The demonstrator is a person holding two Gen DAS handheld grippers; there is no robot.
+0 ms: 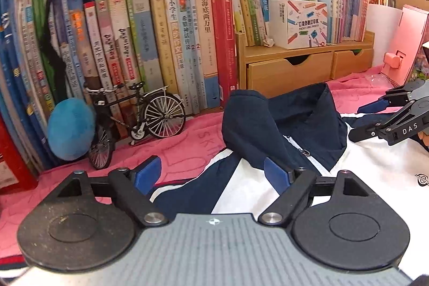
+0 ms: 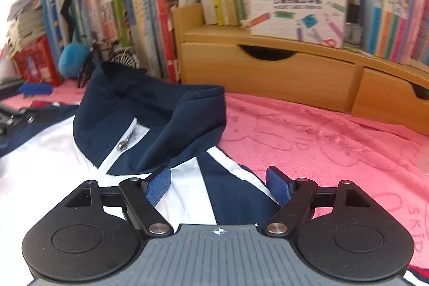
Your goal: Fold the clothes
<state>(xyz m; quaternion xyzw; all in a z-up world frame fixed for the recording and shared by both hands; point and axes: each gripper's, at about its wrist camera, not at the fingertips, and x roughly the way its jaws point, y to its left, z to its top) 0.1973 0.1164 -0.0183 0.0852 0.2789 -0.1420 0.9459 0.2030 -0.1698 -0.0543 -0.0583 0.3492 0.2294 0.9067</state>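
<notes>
A navy and white zip jacket (image 1: 249, 178) lies flat on a pink towel (image 1: 185, 144), collar toward the books. My left gripper (image 1: 213, 173) is open, its blue pads straddling the jacket's left shoulder just above the cloth. My right gripper (image 2: 218, 185) is open over the jacket's (image 2: 187, 125) right shoulder stripe, next to the navy collar (image 2: 150, 109). The right gripper also shows at the right edge of the left wrist view (image 1: 375, 114). Neither holds cloth.
A row of upright books (image 1: 150, 44) and a wooden drawer shelf (image 1: 289, 71) stand behind the jacket. A model bicycle (image 1: 134, 119) and a blue plush (image 1: 71, 130) stand at the back left. A pink box (image 1: 407, 44) stands at the right.
</notes>
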